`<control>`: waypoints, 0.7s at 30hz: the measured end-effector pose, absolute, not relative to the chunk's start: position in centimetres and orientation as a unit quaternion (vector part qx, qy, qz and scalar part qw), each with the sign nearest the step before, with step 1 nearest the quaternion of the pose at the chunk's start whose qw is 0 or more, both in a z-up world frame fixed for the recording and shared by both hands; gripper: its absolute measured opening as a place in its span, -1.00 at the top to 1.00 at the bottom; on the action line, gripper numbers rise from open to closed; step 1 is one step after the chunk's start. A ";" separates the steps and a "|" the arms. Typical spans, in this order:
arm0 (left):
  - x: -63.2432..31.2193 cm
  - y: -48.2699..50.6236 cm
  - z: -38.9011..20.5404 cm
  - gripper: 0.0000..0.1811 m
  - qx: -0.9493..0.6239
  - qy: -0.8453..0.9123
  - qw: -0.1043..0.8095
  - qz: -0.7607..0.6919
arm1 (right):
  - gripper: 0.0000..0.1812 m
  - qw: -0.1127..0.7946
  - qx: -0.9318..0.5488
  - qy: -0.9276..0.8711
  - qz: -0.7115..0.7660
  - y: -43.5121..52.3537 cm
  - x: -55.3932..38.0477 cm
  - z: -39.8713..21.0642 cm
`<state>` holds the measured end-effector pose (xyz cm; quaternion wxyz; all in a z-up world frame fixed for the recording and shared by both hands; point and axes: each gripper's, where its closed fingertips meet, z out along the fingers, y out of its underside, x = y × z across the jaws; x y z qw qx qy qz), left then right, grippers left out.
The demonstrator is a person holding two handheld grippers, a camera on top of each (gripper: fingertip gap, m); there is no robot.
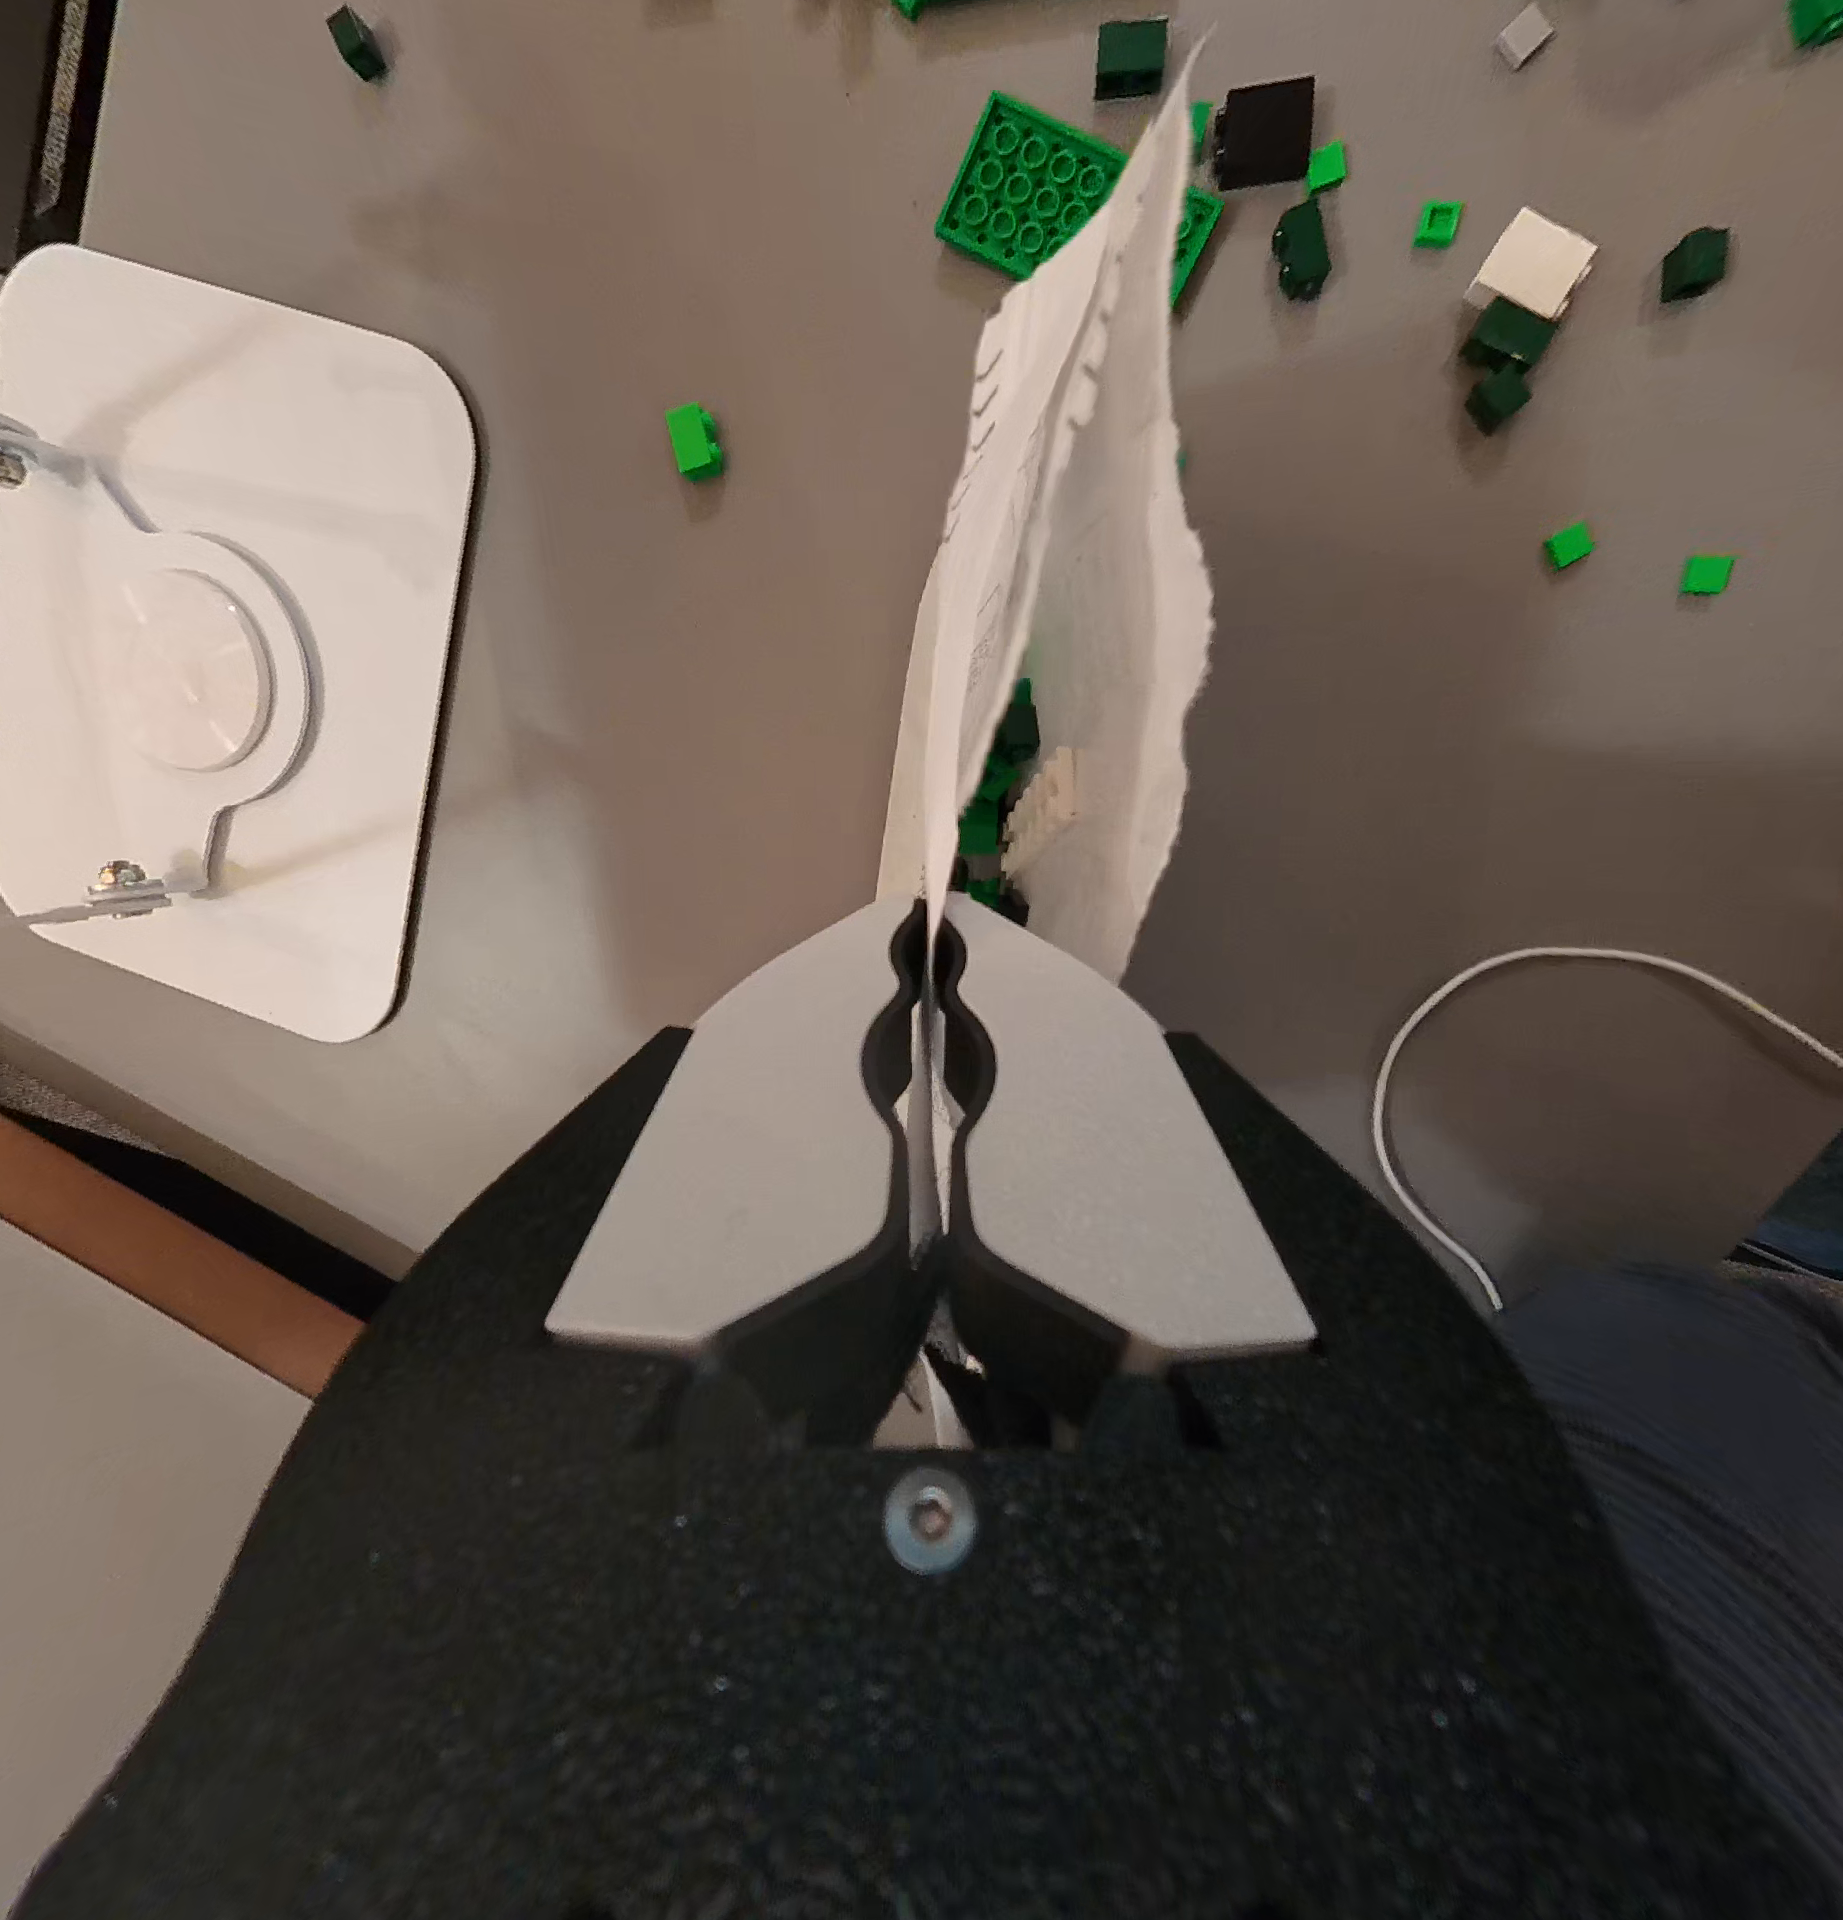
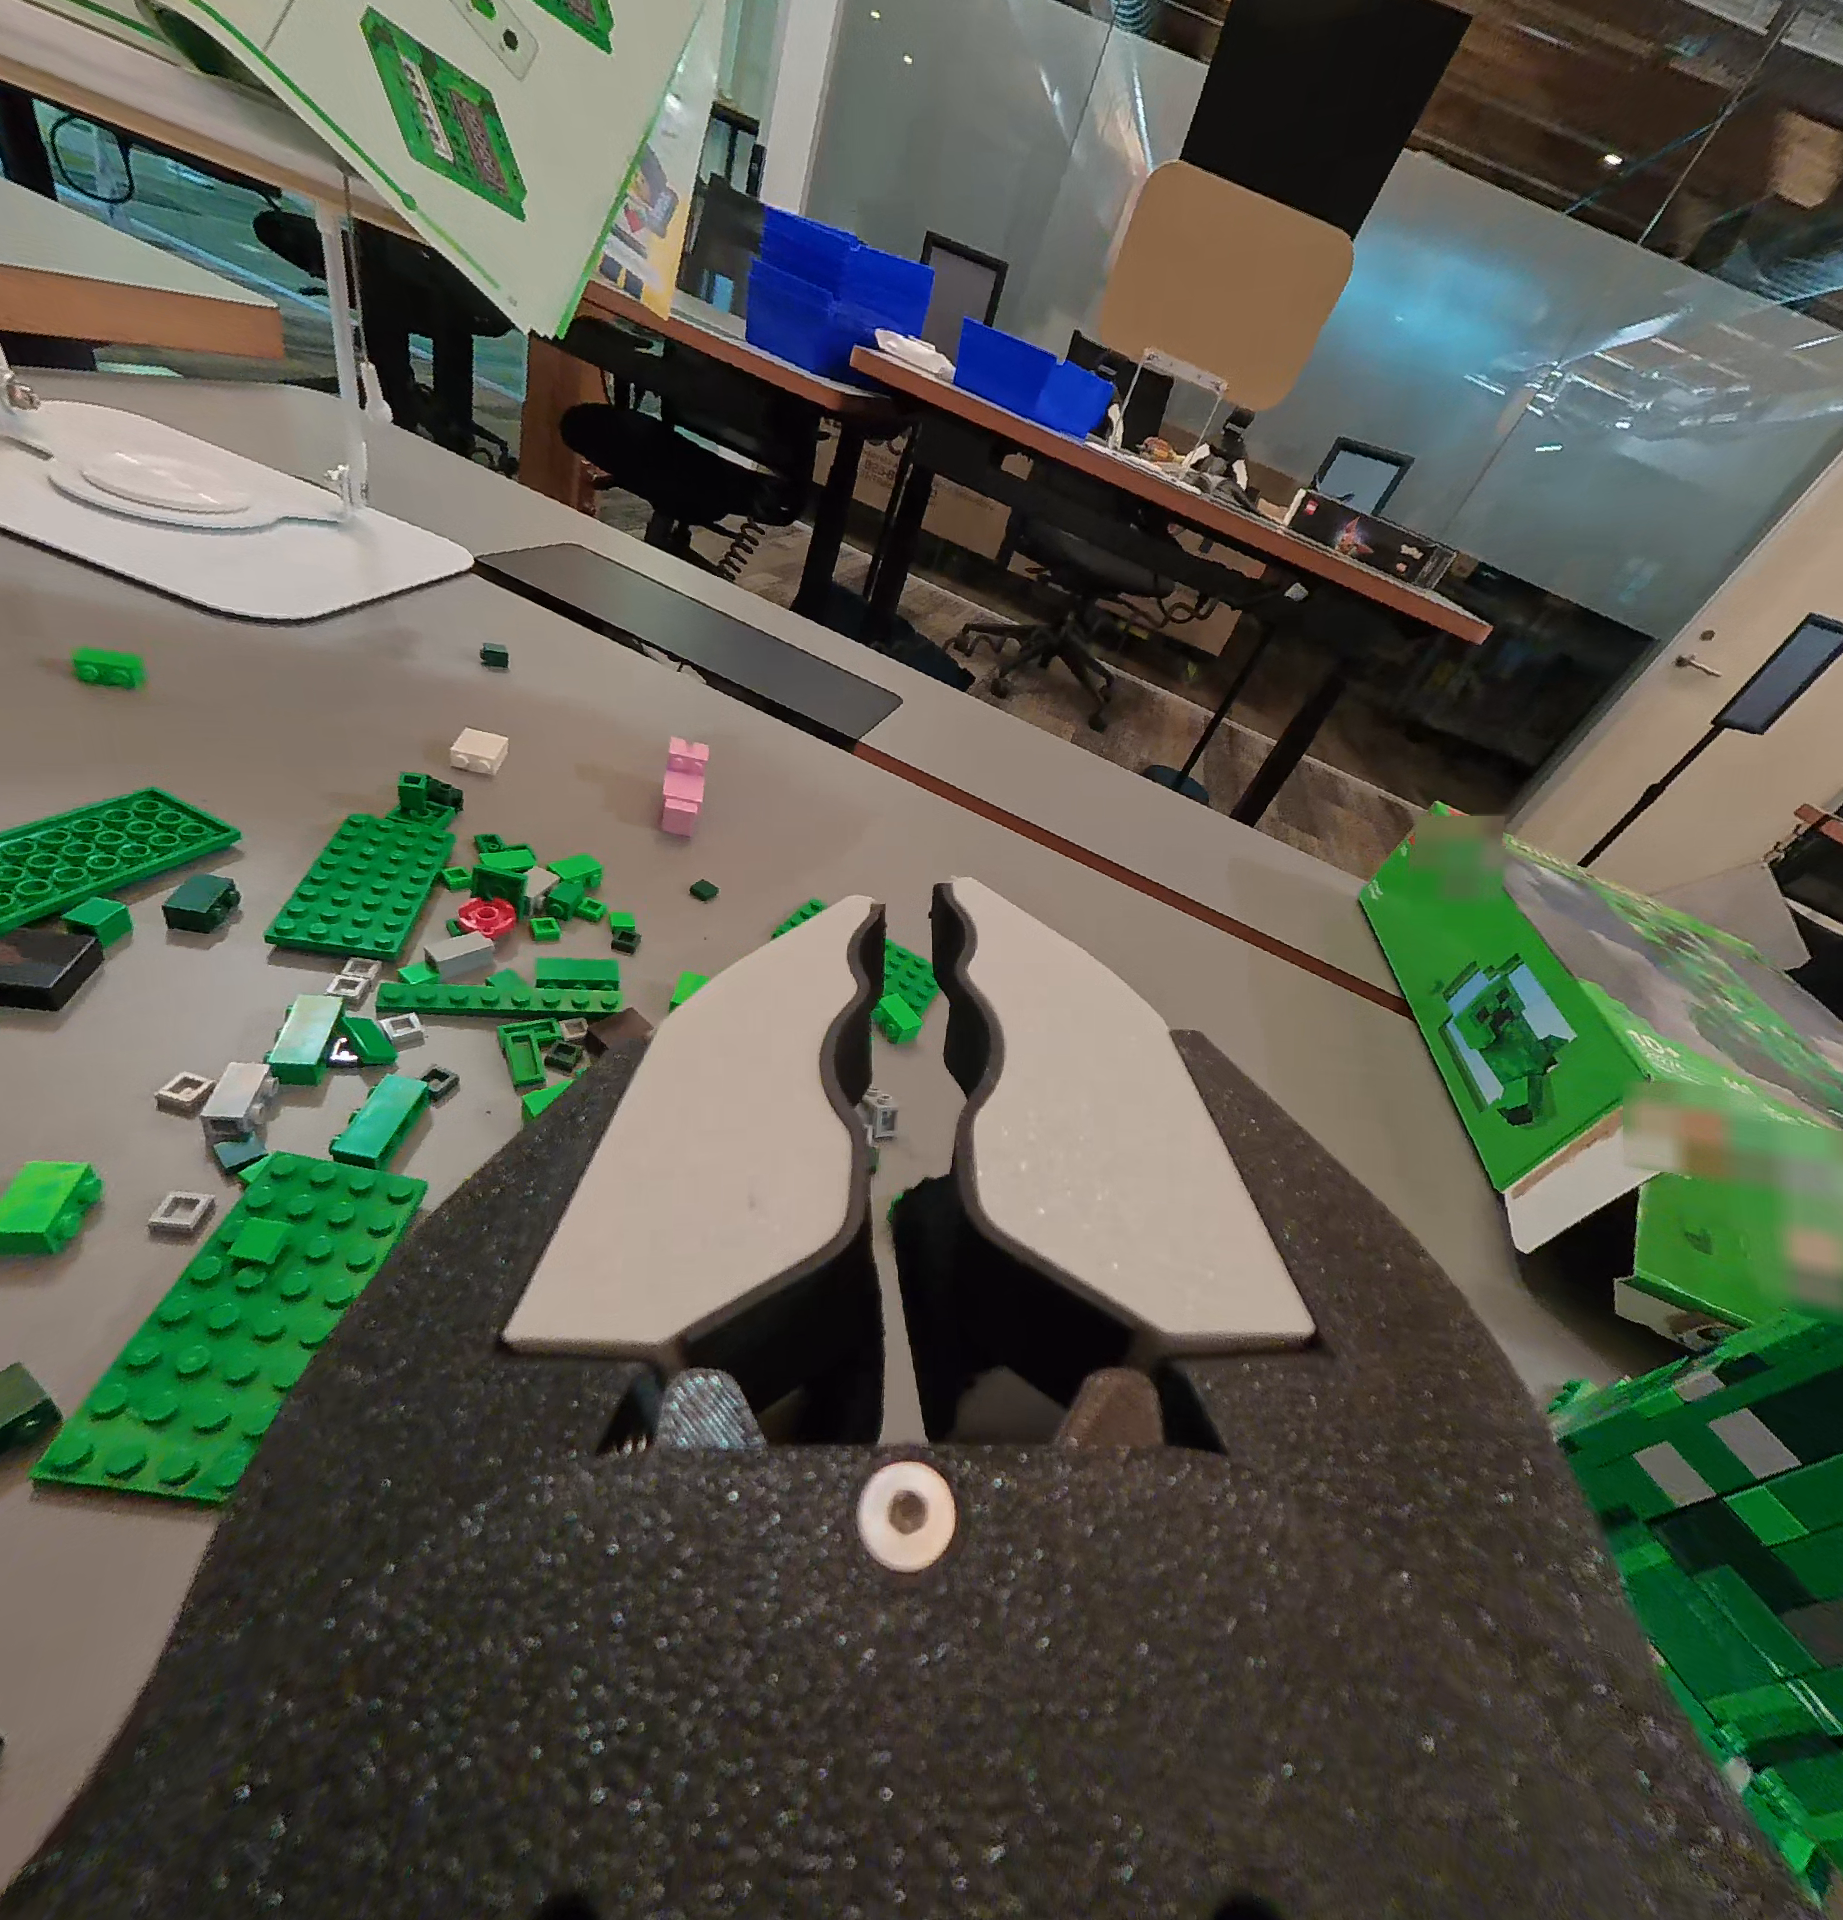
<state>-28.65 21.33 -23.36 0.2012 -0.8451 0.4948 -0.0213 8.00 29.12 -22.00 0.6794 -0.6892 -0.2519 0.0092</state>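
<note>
My left gripper (image 1: 929, 920) is shut on the edge of a torn white paper bag (image 1: 1062, 582), which it holds above the grey table (image 1: 688, 675). Dark green and cream bricks (image 1: 1010, 769) show inside the bag's torn opening. My right gripper (image 2: 906, 899) hangs low over the table with its jaws a narrow gap apart and nothing visibly between them. Loose green bricks and plates (image 2: 366, 883) lie just ahead and left of it. A small grey brick (image 2: 881, 1112) shows through the gap.
A white stand base (image 1: 221, 644) sits at the left, and it holds an instruction sheet (image 2: 449, 114). A white cable (image 1: 1416, 1039) curls at the right. A green box (image 2: 1519, 1029) and a green brick build (image 2: 1748, 1538) lie right. A pink figure (image 2: 685, 784) stands behind the bricks.
</note>
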 end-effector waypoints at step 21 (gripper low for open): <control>-29.3 21.8 -22.8 1.00 -0.841 0.497 0.217 0.004 | 0.49 0.444 -0.727 -0.466 0.239 25.5 -4.3 -28.6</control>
